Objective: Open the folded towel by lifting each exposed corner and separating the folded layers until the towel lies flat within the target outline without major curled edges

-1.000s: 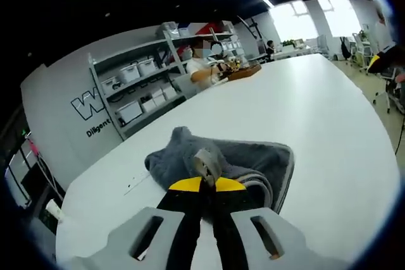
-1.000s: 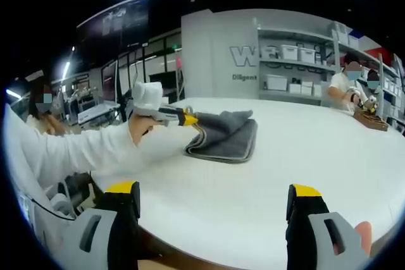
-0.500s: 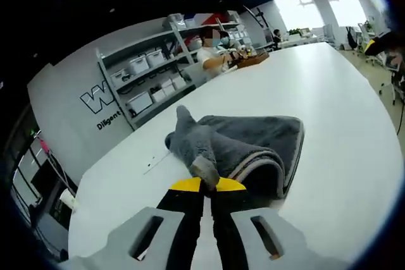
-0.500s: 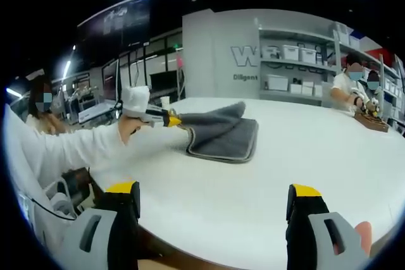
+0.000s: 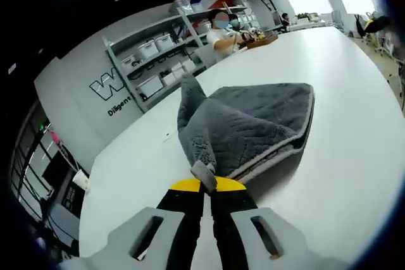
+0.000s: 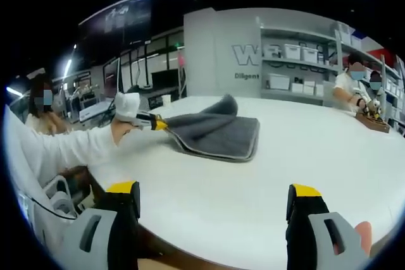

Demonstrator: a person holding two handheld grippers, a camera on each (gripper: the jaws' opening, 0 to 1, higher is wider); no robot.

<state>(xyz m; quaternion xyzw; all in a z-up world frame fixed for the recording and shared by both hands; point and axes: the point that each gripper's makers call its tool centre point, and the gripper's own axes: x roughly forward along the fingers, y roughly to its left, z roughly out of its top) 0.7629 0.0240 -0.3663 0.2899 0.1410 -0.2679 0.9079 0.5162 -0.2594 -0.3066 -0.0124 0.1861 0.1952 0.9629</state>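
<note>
A grey folded towel (image 5: 253, 118) with a pale trim lies on the white table (image 5: 342, 175). My left gripper (image 5: 205, 178) is shut on one corner of its top layer, which is lifted and stretched toward the camera. In the right gripper view that towel (image 6: 218, 134) sits mid-table, its near-left corner pulled out by the left gripper (image 6: 155, 123) in a person's hand. My right gripper (image 6: 212, 200) hovers over the near table edge, open and holding nothing, well short of the towel.
Grey shelving (image 5: 171, 49) with white bins stands behind the table's far end. A seated person (image 6: 351, 90) works at the far right corner beside a wooden tray (image 6: 372, 120). A white sleeve (image 6: 57, 150) reaches in from the left.
The left gripper has pulled the towel corner further out and away from the fold, so the top layer now spreads wider. The right gripper has stayed still.
</note>
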